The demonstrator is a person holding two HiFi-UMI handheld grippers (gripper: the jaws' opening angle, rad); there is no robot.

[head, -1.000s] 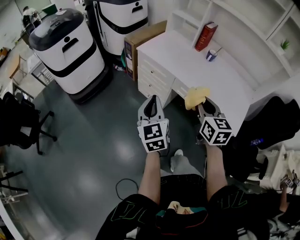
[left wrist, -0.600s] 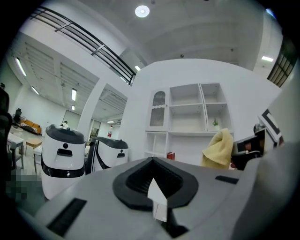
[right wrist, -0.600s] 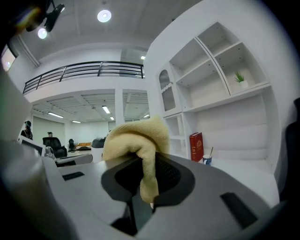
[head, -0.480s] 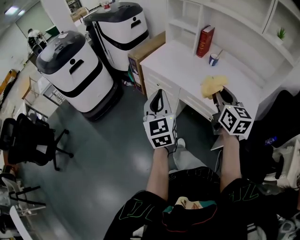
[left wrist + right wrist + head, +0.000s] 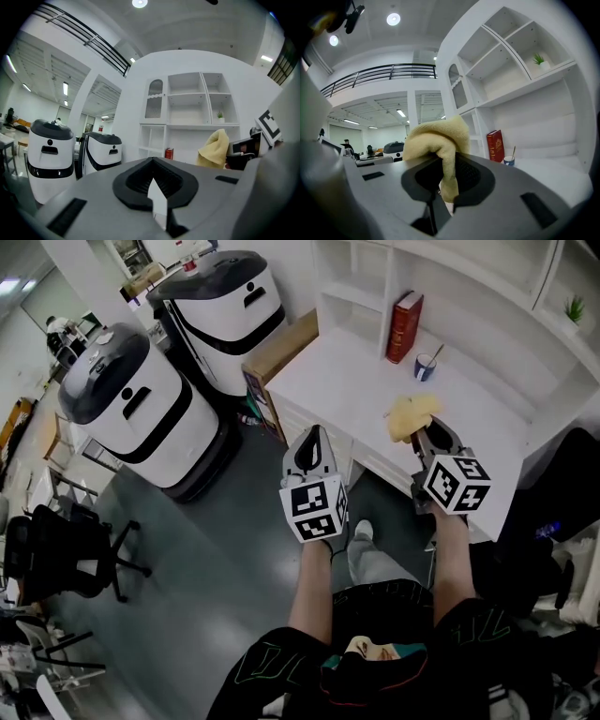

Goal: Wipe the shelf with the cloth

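Protruding from the right claw [image 5: 442,188] is the clamped cloth [image 5: 433,137].

The left forearm [image 5: 314,587] and right forearm [image 5: 450,563] reach forward, side by side. The left gripper [image 5: 313,439] points ahead, jaws closed together and empty. The right gripper [image 5: 424,435] has its jaws clamped on the cloth [image 5: 411,415]

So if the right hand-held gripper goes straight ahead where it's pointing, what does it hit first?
Probably the white shelf unit, just left of the red book and cup, with the cloth touching first. Depth is hard to judge.
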